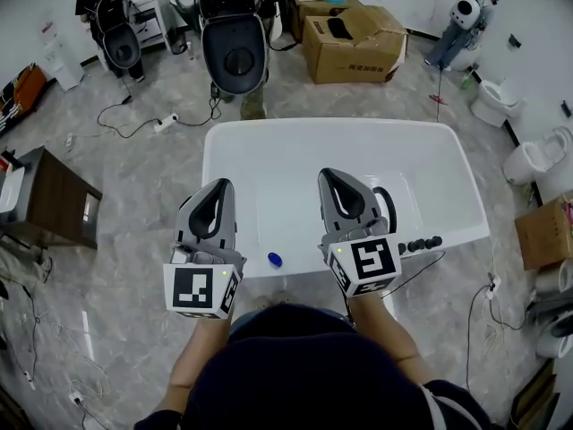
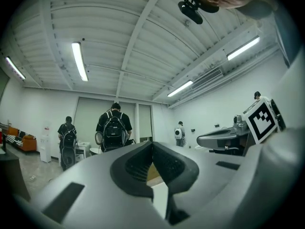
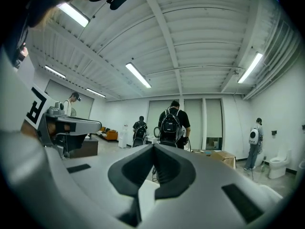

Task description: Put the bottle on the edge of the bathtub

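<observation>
A white bathtub (image 1: 235,141) fills the middle of the head view. On its near rim, between my two grippers, sits a small blue object (image 1: 275,259); from above I cannot tell whether it is the bottle. My left gripper (image 1: 219,187) hovers over the tub's near left rim, shut and holding nothing. Over the tub's near right part my right gripper (image 1: 333,176) is also shut and empty. In the left gripper view the left gripper (image 2: 152,144) has its jaws together. The right gripper (image 3: 153,147) looks the same in the right gripper view. Both gripper views look out across the room, not at the tub.
Black tap knobs (image 1: 421,243) and a black hose (image 1: 388,206) sit on the tub's right rim. A cardboard box (image 1: 354,38) stands beyond the tub, toilets (image 1: 497,101) at the right, a dark cabinet (image 1: 54,195) at the left. People with backpacks (image 3: 174,123) stand farther off. Cables (image 1: 143,125) lie on the floor.
</observation>
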Demonstrator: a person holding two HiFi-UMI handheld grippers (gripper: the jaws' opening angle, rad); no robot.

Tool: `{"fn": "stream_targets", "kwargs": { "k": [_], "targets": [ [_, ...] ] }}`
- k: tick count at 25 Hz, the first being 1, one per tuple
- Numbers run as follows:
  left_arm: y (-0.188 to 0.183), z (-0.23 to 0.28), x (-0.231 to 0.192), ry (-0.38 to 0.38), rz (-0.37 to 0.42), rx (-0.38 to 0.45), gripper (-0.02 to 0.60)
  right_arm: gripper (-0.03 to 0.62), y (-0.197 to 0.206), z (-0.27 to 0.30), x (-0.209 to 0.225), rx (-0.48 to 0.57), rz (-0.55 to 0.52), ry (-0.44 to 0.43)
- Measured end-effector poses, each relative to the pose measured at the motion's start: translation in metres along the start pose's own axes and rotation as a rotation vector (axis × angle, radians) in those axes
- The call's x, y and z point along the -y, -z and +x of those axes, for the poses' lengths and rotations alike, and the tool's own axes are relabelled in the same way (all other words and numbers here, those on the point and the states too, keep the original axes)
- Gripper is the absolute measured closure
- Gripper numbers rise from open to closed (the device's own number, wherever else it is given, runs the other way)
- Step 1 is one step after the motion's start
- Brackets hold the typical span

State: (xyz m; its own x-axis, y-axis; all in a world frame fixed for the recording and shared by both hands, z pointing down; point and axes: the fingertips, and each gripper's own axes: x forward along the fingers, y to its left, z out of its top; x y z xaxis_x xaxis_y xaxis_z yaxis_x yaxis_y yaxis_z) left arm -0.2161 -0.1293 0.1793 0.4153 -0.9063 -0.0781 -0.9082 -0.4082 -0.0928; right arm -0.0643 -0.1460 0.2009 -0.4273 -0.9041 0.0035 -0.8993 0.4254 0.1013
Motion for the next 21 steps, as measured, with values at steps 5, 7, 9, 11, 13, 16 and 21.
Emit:
{"fn": "stream_targets", "kwargs": {
  "k": [5,7,9,11,13,16,21],
  "targets": [
    [0.004,0.000,0.002,0.003,0.004,-0.006,0.557,0.568,0.000,-0.001,0.000,0.006,-0.003,-0.005],
    [0.003,-0.001,0.000,0.002,0.003,-0.006,0.557,0.566,-0.002,-0.001,-0.001,0.007,0.000,-0.008],
    [0.003,-0.001,-0.001,0.000,0.004,-0.007,0.557,0.566,-0.002,-0.002,0.000,0.005,-0.001,-0.009],
    [0.003,0.001,0.000,0.000,0.005,-0.009,0.557,0.566,-0.002,-0.002,0.004,0.005,-0.003,-0.006],
    [0.004,0.002,0.001,-0.001,0.003,-0.012,0.557,0.566,-0.001,-0.002,0.007,0.007,0.001,-0.005],
    [0.007,0.004,0.007,-0.003,0.006,-0.015,0.557,0.566,0.002,-0.004,0.010,0.013,0.003,-0.011],
    [0.010,0.005,0.013,-0.008,0.005,-0.019,0.557,0.566,0.005,-0.008,0.013,0.014,0.006,-0.020]
  ]
}}
